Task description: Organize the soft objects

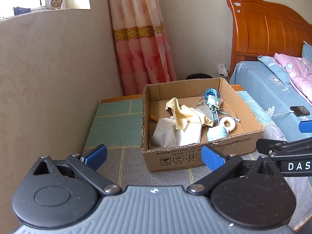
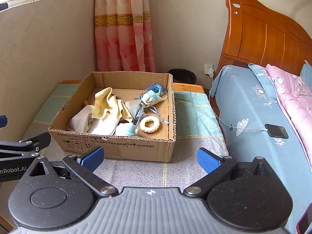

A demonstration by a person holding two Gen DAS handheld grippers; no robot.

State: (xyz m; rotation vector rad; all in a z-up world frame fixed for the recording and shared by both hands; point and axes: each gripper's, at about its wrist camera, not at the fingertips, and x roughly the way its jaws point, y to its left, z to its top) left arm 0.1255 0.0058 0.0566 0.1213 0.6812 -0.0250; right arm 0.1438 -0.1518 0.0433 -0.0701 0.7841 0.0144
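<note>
**Soft things lie together in the open box**

Soft objects fill the open brown cardboard box (image 2: 117, 148), which stands on a low surface covered with a green and grey checked cloth (image 2: 195, 117). In the right wrist view, a pale yellow cloth with zigzag edges (image 2: 109, 105) is draped over the heap at about 10 o'clock from the box's middle. A white fabric piece (image 2: 81, 120) lies below it, toward 8 o'clock, against the near wall. A small blue patterned pouch with blue cords (image 2: 153, 97) sits toward 1 o'clock, its strings trailing over the box floor. A cream knitted ring (image 2: 149, 124) lies flat at about 4 o'clock, just beside a light blue rounded soft item (image 2: 126, 129) at 6 o'clock that touches the near wall.

The left gripper (image 1: 154, 158) hovers in front of the box, at its 6 o'clock, blue pads spread wide with nothing between them. The right gripper (image 2: 150, 159) hangs likewise before the near wall, its fingers apart and bare.

At 3 o'clock from the box stands a bed with a blue flowered sheet (image 2: 243, 101), a pink quilt (image 2: 292, 97) and an orange wooden headboard (image 2: 263, 39). A dark phone (image 2: 276, 131) lies on the sheet, plugged into a white cable. A pink curtain (image 2: 122, 39) hangs at 12 o'clock.
</note>
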